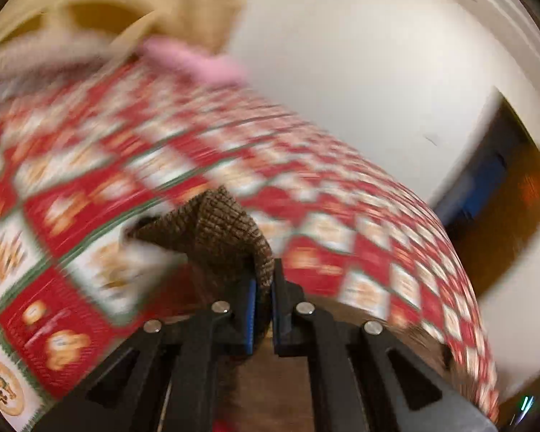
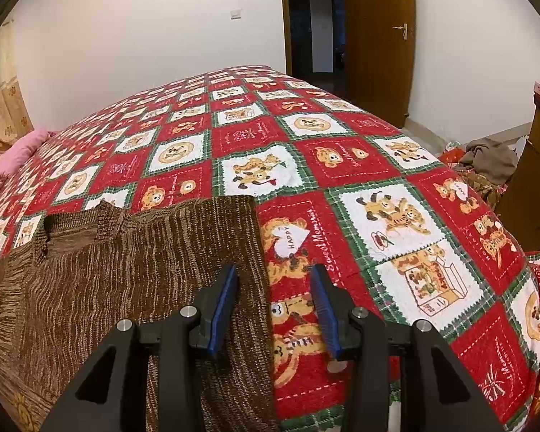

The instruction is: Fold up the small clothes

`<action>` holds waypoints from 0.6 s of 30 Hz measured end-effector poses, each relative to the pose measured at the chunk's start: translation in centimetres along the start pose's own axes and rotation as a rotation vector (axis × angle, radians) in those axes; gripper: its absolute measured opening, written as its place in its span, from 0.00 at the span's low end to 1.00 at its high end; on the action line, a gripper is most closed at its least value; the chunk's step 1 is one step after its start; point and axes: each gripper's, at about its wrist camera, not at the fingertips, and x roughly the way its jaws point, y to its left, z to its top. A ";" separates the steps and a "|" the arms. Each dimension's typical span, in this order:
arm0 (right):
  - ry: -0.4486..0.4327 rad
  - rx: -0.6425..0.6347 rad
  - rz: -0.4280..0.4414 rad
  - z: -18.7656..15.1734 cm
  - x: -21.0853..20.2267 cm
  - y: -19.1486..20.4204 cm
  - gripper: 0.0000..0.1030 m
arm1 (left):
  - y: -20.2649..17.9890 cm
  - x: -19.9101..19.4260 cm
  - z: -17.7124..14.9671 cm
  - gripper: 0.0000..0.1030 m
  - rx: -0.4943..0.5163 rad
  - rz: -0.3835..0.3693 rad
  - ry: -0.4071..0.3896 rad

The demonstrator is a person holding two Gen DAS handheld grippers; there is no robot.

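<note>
A brown knitted garment (image 2: 133, 280) lies spread on the red, white and green checkered blanket (image 2: 342, 165) of a bed. My right gripper (image 2: 274, 277) is open just above the garment's right edge, its left finger (image 2: 224, 302) over the knit and its right finger over the blanket. In the left wrist view, which is blurred by motion, my left gripper (image 1: 264, 284) is shut on a bunched fold of the same brown garment (image 1: 219, 230), held up over the blanket (image 1: 126, 165).
A pink folded cloth (image 2: 10, 158) lies at the bed's far left and also shows in the left wrist view (image 1: 198, 61). A white wall (image 2: 144, 36) stands behind the bed. An open wooden door (image 2: 378, 43) and a clothes pile (image 2: 486, 158) are at right.
</note>
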 end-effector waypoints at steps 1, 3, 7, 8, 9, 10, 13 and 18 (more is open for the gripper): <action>0.000 0.002 0.003 0.0 0.0 0.0 0.43 | -2.9 -0.6 -0.5 0.06 0.072 -0.036 -0.011; 0.001 0.007 0.007 0.0 0.0 -0.1 0.43 | -9.3 -1.3 -2.4 0.06 0.227 -0.130 -0.008; 0.000 0.017 0.014 0.0 0.0 -0.3 0.43 | -18.3 -0.7 -9.1 0.06 0.478 -0.223 0.055; 0.000 0.020 0.017 0.0 0.0 -0.4 0.43 | -19.4 -0.3 -10.5 0.06 0.514 -0.231 0.086; 0.001 0.024 0.020 0.0 0.0 -0.5 0.43 | -20.3 0.3 -12.2 0.10 0.552 -0.235 0.121; 0.003 0.029 0.022 0.0 0.1 -0.6 0.43 | -21.1 0.9 -13.7 0.14 0.596 -0.224 0.154; 0.006 0.036 0.027 0.0 0.1 -0.7 0.43 | -21.7 1.1 -17.3 0.28 0.709 -0.192 0.230; -0.018 0.059 0.035 0.0 -0.3 -1.1 0.43 | -18.5 -2.7 -15.7 0.79 0.649 -0.217 0.162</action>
